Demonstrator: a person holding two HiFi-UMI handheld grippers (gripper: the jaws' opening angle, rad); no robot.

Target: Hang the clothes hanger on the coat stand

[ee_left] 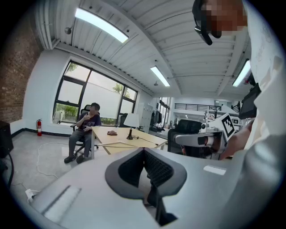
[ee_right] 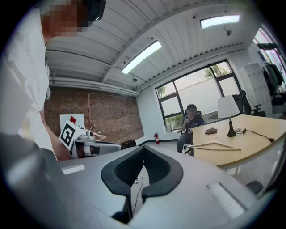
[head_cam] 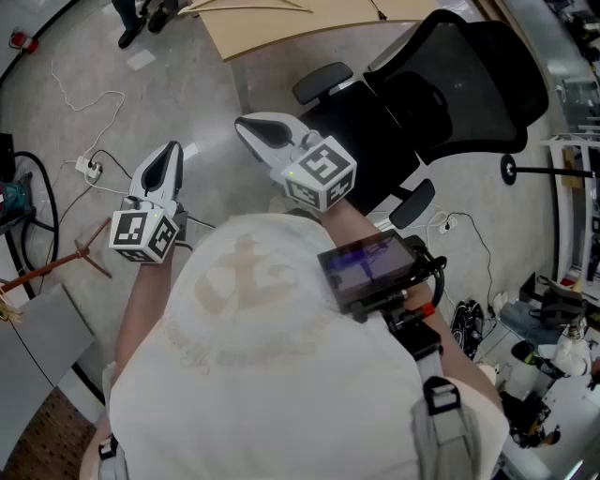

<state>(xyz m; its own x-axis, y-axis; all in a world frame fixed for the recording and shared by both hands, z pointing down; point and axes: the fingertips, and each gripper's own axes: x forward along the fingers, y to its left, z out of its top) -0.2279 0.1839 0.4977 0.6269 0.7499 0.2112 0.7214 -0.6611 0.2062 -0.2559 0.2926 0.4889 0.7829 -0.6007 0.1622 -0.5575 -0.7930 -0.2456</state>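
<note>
A wooden clothes hanger (head_cam: 248, 7) lies on the light wooden table (head_cam: 281, 37) at the top of the head view; it also shows as the hanger (ee_left: 117, 144) and the hanger (ee_right: 215, 145) in the gripper views. A brown wooden stand (head_cam: 66, 264) leans at the left, and a wooden pole (ee_right: 88, 112) rises before the brick wall. My left gripper (head_cam: 172, 148) and right gripper (head_cam: 242, 122) are held in front of my chest, well short of the table. Both are shut with nothing between the jaws. The gripper views show the left gripper (ee_left: 144, 150) and the right gripper (ee_right: 144, 147) pointing across the room.
A black office chair (head_cam: 450, 84) stands right of the table, close to my right gripper. Cables and a power strip (head_cam: 91, 169) lie on the floor at the left. A person (ee_left: 85, 129) sits beyond the table. A lamp (ee_right: 229, 112) stands on it.
</note>
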